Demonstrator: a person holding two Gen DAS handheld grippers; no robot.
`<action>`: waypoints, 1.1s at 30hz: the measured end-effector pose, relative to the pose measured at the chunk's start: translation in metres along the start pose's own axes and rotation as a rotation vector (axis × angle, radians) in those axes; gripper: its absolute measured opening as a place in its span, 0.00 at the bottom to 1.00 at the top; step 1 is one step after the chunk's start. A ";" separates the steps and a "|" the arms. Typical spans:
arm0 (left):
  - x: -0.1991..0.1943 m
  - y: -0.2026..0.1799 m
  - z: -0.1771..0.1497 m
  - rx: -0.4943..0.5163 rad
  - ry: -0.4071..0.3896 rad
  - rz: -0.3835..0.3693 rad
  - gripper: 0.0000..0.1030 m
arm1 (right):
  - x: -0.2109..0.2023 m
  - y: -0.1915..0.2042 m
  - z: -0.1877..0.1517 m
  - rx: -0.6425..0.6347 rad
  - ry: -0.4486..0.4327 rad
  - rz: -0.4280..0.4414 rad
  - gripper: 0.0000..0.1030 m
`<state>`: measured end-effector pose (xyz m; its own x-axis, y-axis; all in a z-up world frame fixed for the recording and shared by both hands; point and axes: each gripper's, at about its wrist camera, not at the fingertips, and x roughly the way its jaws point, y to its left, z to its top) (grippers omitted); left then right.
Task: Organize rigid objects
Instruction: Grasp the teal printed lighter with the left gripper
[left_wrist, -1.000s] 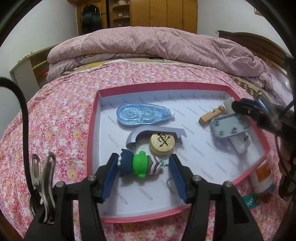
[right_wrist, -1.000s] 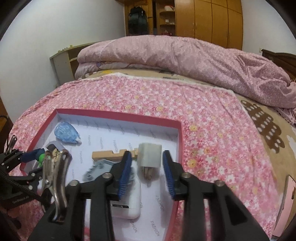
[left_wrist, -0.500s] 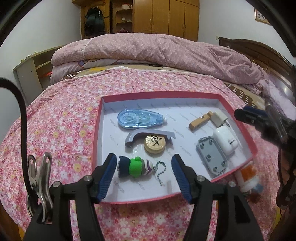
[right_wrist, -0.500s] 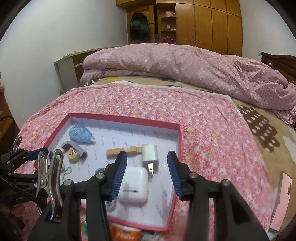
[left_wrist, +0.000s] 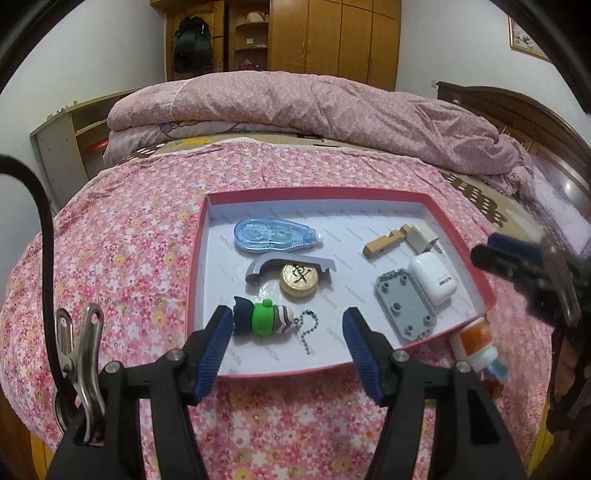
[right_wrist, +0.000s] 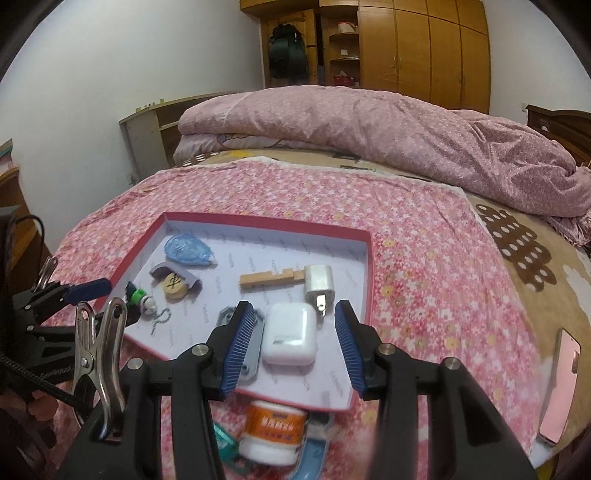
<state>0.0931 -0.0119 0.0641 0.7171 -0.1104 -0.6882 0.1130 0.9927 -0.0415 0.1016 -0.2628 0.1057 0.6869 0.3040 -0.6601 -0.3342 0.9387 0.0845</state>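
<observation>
A red-rimmed tray (left_wrist: 199, 258) (right_wrist: 369, 273) on the bed holds several small items. Among them are a green-and-navy doll keychain (left_wrist: 264, 317), blue correction tape (left_wrist: 271, 234), a gold disc (left_wrist: 298, 279), a wooden piece (right_wrist: 266, 277), a white charger plug (right_wrist: 318, 282), a white case (right_wrist: 290, 338) and a grey plate (left_wrist: 404, 308). My left gripper (left_wrist: 288, 325) hovers open over the tray's near edge, with the doll lying free just beyond its tips. My right gripper (right_wrist: 293, 317) is open above the white case, clear of it.
An orange-labelled glue bottle (left_wrist: 476, 341) (right_wrist: 273, 435) lies outside the tray's near right edge. A pink phone (right_wrist: 559, 384) rests at the bed's right edge. A folded pink quilt (left_wrist: 314, 107) fills the far side, with wardrobes behind it.
Both grippers pulled back and rose from the tray. The left one's jaws had flanked the doll and the right one's the charger plug; both items now lie free, and the jaws stand slightly wider.
</observation>
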 end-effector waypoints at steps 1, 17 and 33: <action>-0.002 -0.001 -0.001 -0.001 -0.001 -0.005 0.63 | -0.003 0.001 -0.002 -0.003 0.003 0.000 0.45; -0.021 -0.051 -0.031 0.077 0.034 -0.102 0.65 | -0.041 -0.015 -0.073 0.058 0.074 -0.044 0.45; 0.009 -0.118 -0.060 0.177 0.142 -0.197 0.84 | -0.055 -0.030 -0.137 -0.010 0.118 -0.105 0.45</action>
<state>0.0450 -0.1270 0.0193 0.5676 -0.2800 -0.7742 0.3673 0.9278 -0.0662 -0.0144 -0.3302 0.0377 0.6379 0.1825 -0.7482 -0.2717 0.9624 0.0031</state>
